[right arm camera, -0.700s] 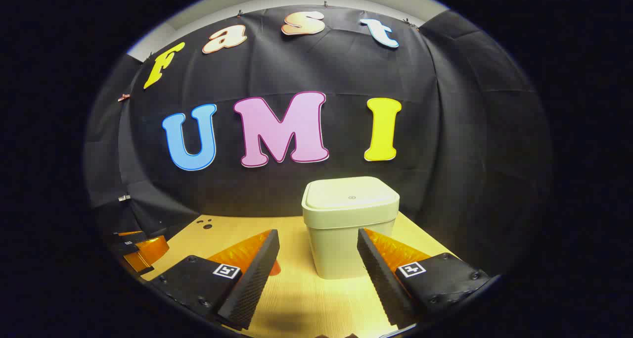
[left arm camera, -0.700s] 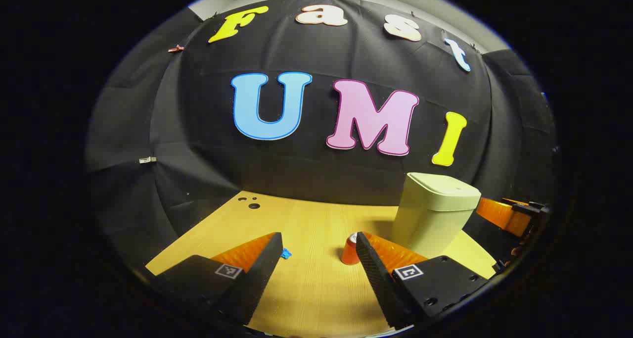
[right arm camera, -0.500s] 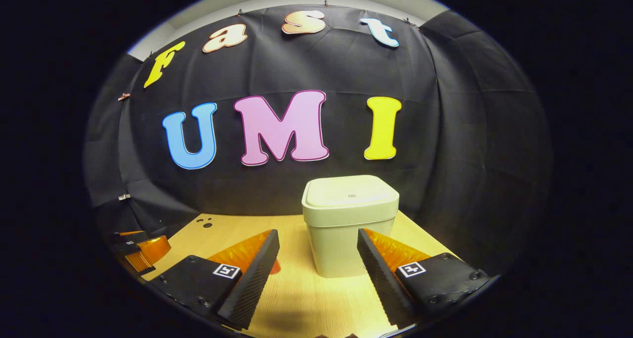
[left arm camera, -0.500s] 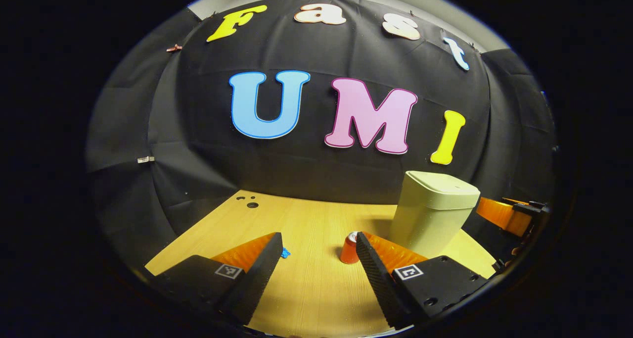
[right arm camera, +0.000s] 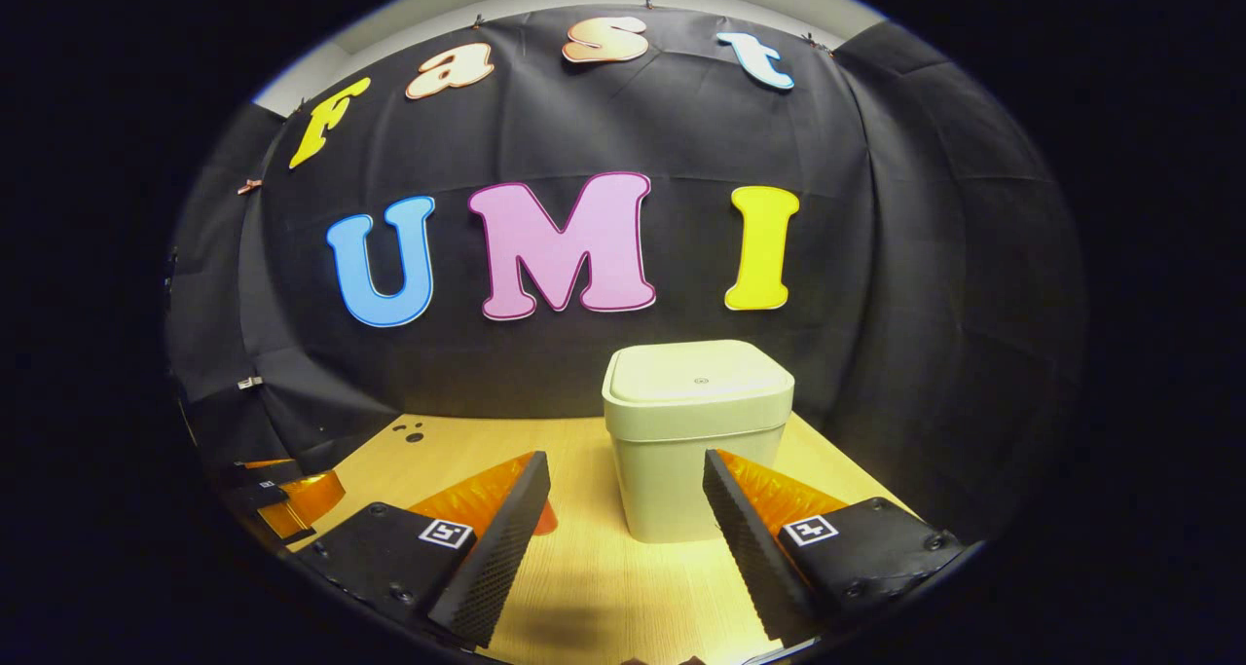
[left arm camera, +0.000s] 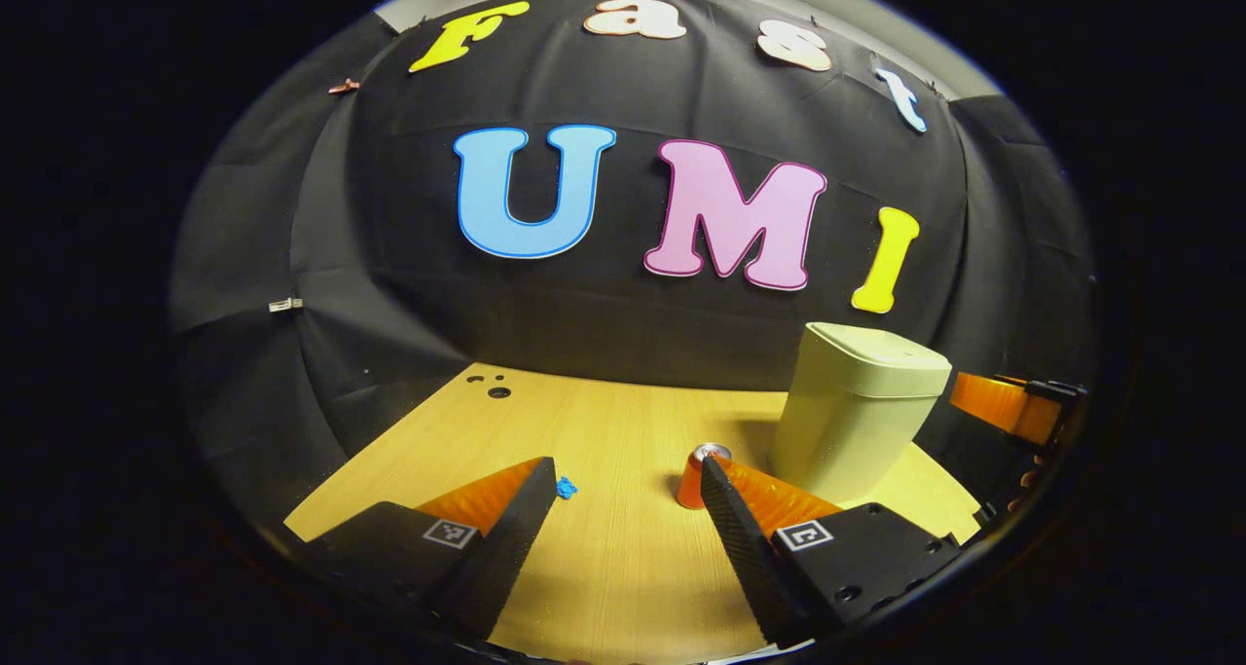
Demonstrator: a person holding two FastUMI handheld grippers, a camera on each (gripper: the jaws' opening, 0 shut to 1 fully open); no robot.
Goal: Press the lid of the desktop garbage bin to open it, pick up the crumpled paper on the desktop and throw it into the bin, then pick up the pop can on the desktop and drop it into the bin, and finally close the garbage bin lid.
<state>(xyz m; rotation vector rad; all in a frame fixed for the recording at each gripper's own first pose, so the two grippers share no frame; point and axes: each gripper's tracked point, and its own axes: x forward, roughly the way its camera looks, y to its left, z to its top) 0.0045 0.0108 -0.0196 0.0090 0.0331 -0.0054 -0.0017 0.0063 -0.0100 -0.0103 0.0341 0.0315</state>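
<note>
A pale green bin (right arm camera: 693, 470) stands on the wooden table (right arm camera: 584, 587) with its lid (right arm camera: 697, 377) shut. My right gripper (right arm camera: 625, 462) hangs open just in front of it, nothing between the fingers. In the left gripper view the bin (left arm camera: 849, 429) is at the right, and an orange pop can (left arm camera: 692, 475) stands upright beside it, close to one fingertip of my open left gripper (left arm camera: 627, 468). A small blue crumpled paper (left arm camera: 566, 490) lies by the other fingertip. In the right gripper view the can (right arm camera: 547, 519) peeks from behind a finger.
Black cloth walls close the table (left arm camera: 604, 422) at the back and both sides. Small dark holes (left arm camera: 496, 390) mark its far left corner. The right gripper (left arm camera: 1012, 407) shows beyond the bin, and the left gripper (right arm camera: 282, 498) shows at the far left edge.
Both grippers have lifted slightly, so the can's top and the bin's lid show a little more. Both stay open and no object has moved.
</note>
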